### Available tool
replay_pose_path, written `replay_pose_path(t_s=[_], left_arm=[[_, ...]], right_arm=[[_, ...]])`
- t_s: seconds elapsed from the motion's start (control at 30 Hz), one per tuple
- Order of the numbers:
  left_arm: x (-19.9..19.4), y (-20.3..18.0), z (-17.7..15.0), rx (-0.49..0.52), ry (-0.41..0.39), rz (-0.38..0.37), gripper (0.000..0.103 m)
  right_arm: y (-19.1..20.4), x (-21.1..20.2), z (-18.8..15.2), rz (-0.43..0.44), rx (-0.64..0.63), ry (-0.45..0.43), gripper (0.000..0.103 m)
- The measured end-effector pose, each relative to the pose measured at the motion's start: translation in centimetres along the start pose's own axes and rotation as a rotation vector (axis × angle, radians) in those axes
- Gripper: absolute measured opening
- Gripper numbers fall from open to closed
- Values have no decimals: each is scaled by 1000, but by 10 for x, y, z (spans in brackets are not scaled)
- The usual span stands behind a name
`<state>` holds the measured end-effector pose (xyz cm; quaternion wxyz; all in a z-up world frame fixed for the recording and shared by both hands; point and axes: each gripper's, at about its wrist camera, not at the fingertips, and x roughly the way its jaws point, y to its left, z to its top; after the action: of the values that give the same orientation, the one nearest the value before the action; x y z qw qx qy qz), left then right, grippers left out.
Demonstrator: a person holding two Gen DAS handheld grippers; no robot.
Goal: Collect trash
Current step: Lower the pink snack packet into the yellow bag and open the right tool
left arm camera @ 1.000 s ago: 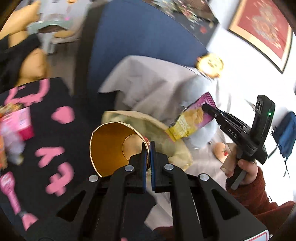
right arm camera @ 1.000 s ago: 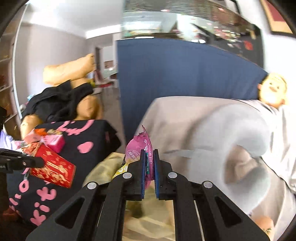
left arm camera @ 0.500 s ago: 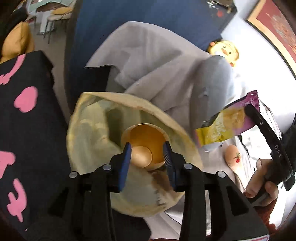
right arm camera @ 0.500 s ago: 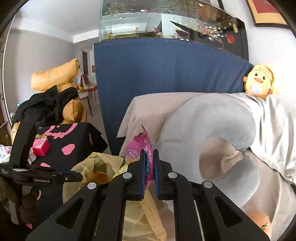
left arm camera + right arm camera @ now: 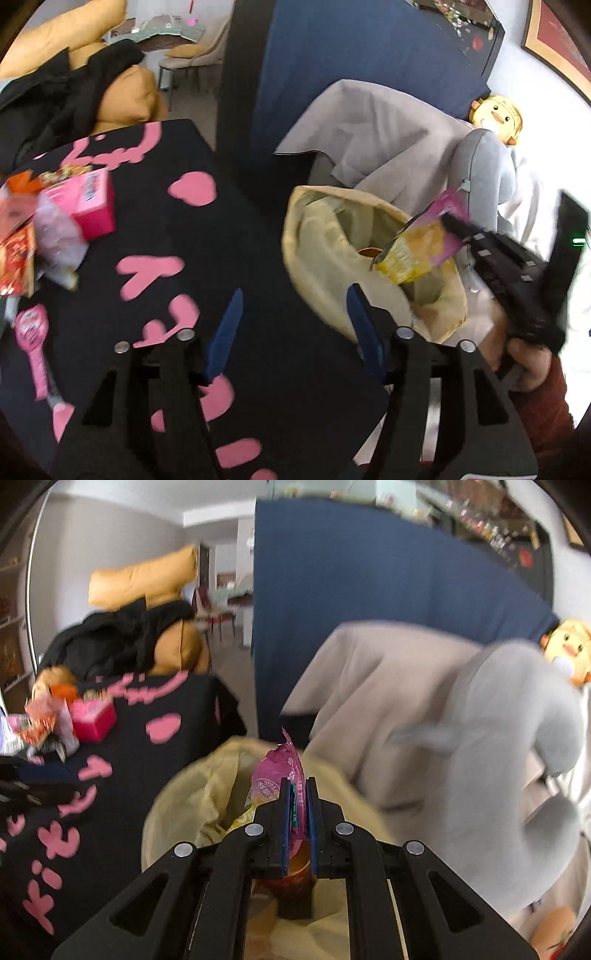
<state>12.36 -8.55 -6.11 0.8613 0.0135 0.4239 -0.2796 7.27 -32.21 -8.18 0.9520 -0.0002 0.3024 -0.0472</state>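
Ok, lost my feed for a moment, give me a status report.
Left gripper open, empty. Right gripper shut on snack wrapper, over the yellow trash bag. More litter on black table. Nothing in the way.

A tall dark-blue partition (image 5: 369,602) stands at the back, a light grey cover (image 5: 373,129) draped over the seat below it. To the left, mustard-yellow cushions (image 5: 147,578) lie under black clothing (image 5: 122,642) — beyond them a grey floor and dining chairs (image 5: 188,62). The walls are pale grey and white; a red framed picture (image 5: 554,40) hangs upper right — daylight glares there.
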Motion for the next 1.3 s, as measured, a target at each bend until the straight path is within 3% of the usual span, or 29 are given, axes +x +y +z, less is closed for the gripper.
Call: replay_pose_path(t_s=[0.27, 0.5, 0.6, 0.73, 1.1, 1.3], left_arm=[[-22, 30, -14, -93, -59, 8, 74], [-24, 34, -19, -100, -63, 5, 74], [-26, 36, -20, -108, -74, 13, 75], [-28, 40, -21, -118, -84, 27, 80], [-40, 53, -25, -143, -114, 75, 88], [-58, 69, -29, -163, -160, 115, 89]], right_arm=[[18, 40, -32, 71, 13, 168, 10], [7, 56, -37, 81, 99, 233, 10], [-5, 51, -36, 115, 169, 225, 12], [-5, 35, -31, 96, 122, 200, 27], [2, -2, -15, 69, 71, 143, 29], [39, -27, 5, 141, 5, 69, 29]])
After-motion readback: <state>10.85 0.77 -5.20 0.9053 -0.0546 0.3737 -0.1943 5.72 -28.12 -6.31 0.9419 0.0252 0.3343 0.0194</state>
